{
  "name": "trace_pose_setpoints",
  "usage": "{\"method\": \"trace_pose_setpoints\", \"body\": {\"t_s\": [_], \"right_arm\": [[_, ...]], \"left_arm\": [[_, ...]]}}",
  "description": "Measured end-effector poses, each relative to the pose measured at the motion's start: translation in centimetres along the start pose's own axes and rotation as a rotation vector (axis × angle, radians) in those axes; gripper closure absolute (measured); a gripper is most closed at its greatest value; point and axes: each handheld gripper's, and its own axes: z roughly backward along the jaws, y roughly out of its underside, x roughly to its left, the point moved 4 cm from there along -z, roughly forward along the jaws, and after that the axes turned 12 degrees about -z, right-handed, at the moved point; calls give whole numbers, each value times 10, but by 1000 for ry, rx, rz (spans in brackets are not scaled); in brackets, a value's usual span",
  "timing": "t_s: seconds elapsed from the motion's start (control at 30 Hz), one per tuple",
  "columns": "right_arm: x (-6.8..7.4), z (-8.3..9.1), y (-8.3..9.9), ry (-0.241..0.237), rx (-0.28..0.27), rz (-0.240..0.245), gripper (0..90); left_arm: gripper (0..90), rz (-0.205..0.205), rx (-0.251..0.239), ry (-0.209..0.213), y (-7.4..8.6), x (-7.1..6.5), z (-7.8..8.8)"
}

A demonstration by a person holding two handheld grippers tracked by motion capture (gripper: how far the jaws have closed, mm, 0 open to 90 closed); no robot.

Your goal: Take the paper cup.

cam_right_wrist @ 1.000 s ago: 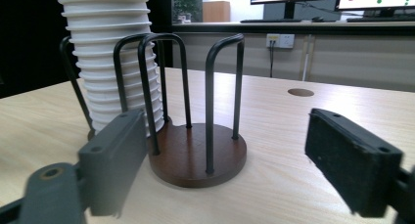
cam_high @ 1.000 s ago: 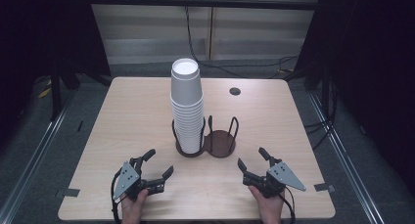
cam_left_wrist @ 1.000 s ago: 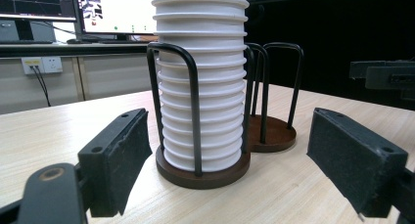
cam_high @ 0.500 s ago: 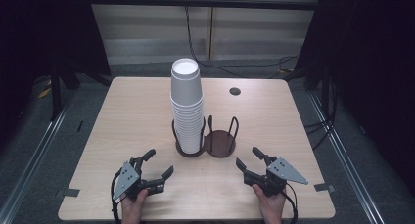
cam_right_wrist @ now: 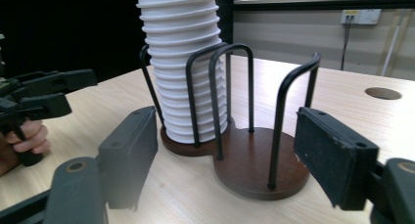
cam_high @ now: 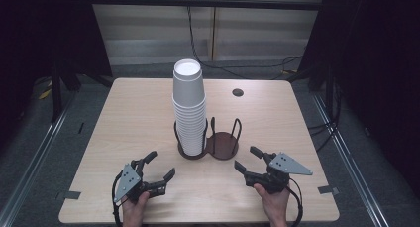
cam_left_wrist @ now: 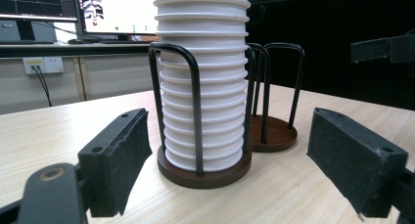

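Observation:
A tall stack of white paper cups [cam_high: 188, 108] stands in the left ring of a dark two-ring wire holder [cam_high: 223, 145] at mid-table; the right ring is empty. My left gripper [cam_high: 161, 163] rests near the front edge, left of the holder, jaws open and empty, pointing at the stack. My right gripper [cam_high: 245, 157] is held just off the table to the holder's right, open and empty. The left gripper view looks between its pads [cam_left_wrist: 122, 155] at the cups [cam_left_wrist: 203, 87]. In the right gripper view the empty ring's base [cam_right_wrist: 254, 165] lies ahead beside the cups [cam_right_wrist: 181, 53].
A round dark grommet hole [cam_high: 237, 92] sits at the table's far right. The light wooden table [cam_high: 124, 118] ends at dark floor on all sides. Monitors [cam_left_wrist: 112, 11] stand on a desk behind. The other hand's gripper [cam_right_wrist: 49, 94] shows at the left of the right gripper view.
My right gripper has lifted a little off the table and edged toward the holder. The left gripper, the cups and the holder have stayed put.

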Motion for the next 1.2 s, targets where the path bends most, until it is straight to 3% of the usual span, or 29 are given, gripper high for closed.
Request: {"method": "trace_pose_setpoints", "body": {"t_s": [0.47, 0.6, 0.8, 1.2], "right_arm": [[13, -8, -31, -97, 30, 27, 230], [16, -13, -40, -118, 63, 34, 194], [19, -18, -49, -156, 96, 40, 241], [27, -29, -72, -193, 114, 68, 191]], "left_arm": [[158, 3, -3, 6, 0, 0, 0], [158, 3, -3, 5, 0, 0, 0], [158, 2, -3, 6, 0, 0, 0], [159, 2, -3, 6, 0, 0, 0]]}}
